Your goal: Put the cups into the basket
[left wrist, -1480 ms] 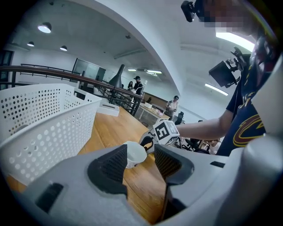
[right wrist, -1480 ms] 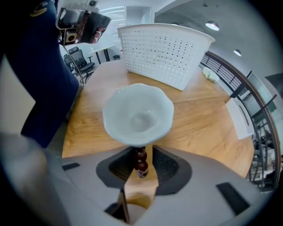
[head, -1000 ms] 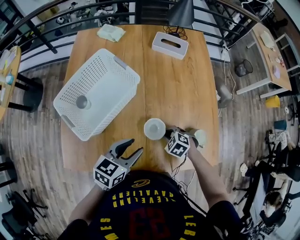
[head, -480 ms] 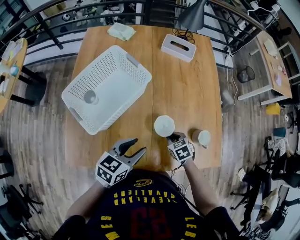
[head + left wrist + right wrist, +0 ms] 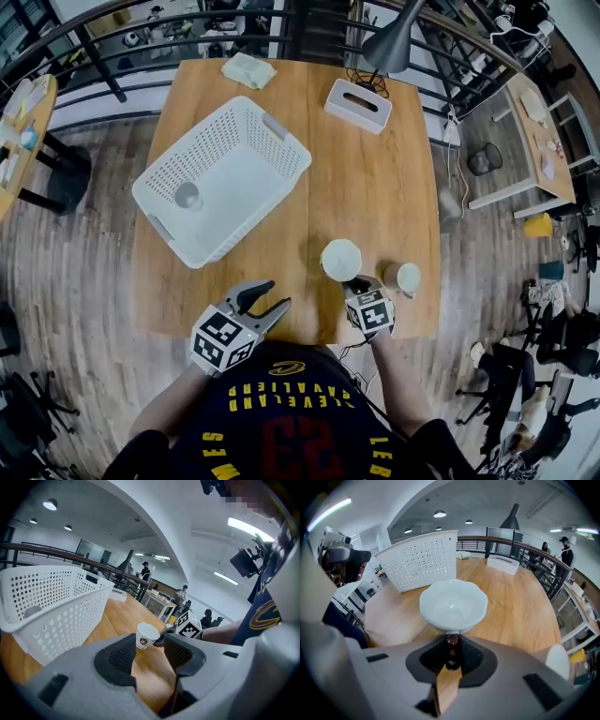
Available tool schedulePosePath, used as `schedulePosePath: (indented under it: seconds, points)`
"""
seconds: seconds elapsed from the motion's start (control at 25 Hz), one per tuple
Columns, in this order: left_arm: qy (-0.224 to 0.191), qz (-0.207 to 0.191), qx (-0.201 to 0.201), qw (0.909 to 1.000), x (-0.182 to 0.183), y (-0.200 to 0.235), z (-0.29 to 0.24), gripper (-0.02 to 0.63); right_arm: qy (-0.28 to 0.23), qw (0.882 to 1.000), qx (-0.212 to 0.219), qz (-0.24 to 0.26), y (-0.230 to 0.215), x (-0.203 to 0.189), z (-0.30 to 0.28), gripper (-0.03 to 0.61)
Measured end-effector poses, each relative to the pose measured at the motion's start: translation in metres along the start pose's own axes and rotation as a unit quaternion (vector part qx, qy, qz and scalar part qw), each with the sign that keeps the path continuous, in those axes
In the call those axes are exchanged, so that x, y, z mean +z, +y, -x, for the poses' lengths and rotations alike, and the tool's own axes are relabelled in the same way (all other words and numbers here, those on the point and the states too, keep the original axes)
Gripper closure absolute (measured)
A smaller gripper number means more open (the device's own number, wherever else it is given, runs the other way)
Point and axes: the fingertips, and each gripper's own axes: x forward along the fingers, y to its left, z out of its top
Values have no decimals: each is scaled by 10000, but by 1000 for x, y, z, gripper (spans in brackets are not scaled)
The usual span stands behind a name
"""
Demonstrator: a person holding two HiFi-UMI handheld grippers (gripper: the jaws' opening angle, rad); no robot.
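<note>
1. The right tongs (image 5: 360,285) are pinched together on the thin wall of a white round paper cup (image 5: 340,260) with a small brown print. The cup juts out past their tips with its mouth open upward, and seems to hang just clear of the wooden bench (image 5: 375,178).
2. The left tongs (image 5: 265,298) hang with their jaws apart and nothing between them, well to the left of the right tongs.
3. The white perforated plastic basket (image 5: 265,208) lies ahead and to the left of the right tongs, well apart from them. A pale cup (image 5: 187,195) lies inside it. A second white cup (image 5: 405,277) stands just to the right of the right tongs.
4. The step in hand looks like the carry to the basket. The grip is on one wall only, so the cup could pivot. Hold the squeeze steady, because more would crease the paper.
5. Lift the cup above the basket's rim before crossing it. Lower it well inside, beside the pale cup, and only then part the jaws.
6. Keep the left tongs out of that path.
</note>
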Motion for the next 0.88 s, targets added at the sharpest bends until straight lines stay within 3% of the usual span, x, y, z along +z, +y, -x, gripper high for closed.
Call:
schedulePosePath:
  seconds: [0.52,0.88]
  points:
    - [-216,-77,-139,9996,-3,13,32,434,-286,9993,-145,201,33,38,40,532]
    - [-254,-93,-254,9993,-17,29,65,433,-616,9978,-247,-93,63,71,69,532]
